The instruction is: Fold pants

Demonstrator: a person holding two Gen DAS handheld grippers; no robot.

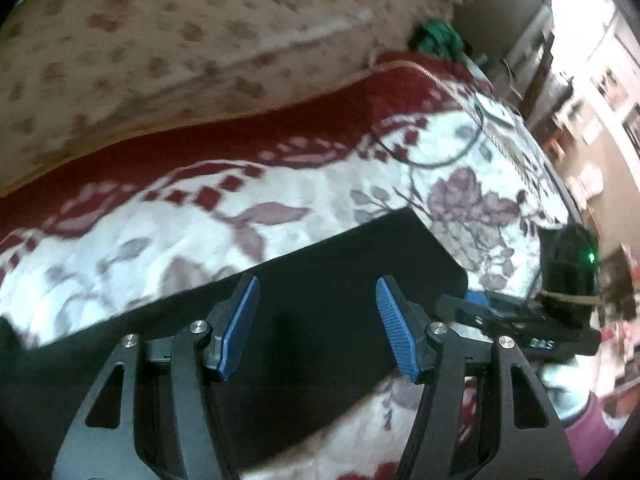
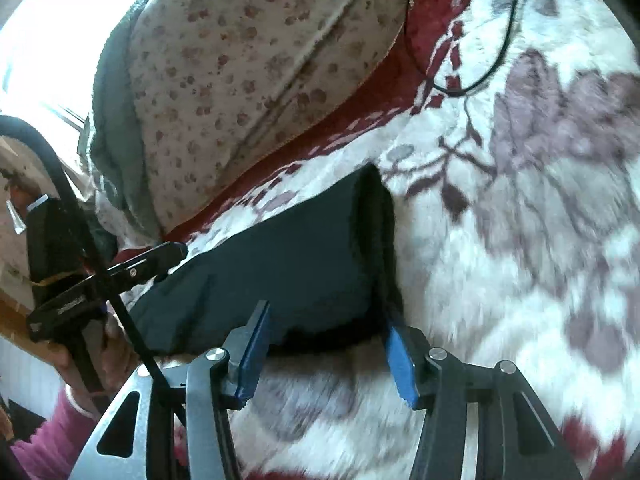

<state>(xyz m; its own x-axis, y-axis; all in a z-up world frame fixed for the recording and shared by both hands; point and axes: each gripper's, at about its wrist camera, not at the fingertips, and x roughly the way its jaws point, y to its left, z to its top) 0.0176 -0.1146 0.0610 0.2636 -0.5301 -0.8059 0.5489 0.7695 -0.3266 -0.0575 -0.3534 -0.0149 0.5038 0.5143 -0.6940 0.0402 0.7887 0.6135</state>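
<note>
On the floral blanket, dark pants folded into a slab, long axis running left-right. Left gripper right over it, right gripper at its near corner, both spread wide, holding nothing.

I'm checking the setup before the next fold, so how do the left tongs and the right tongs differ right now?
The left tongs hover over the middle of the black pants; the right tongs sit at the pants' edge, over the floral blanket. The left tongs have dark cloth between their pads; the right tongs mostly have blanket. Both are open and hold nothing.
</note>
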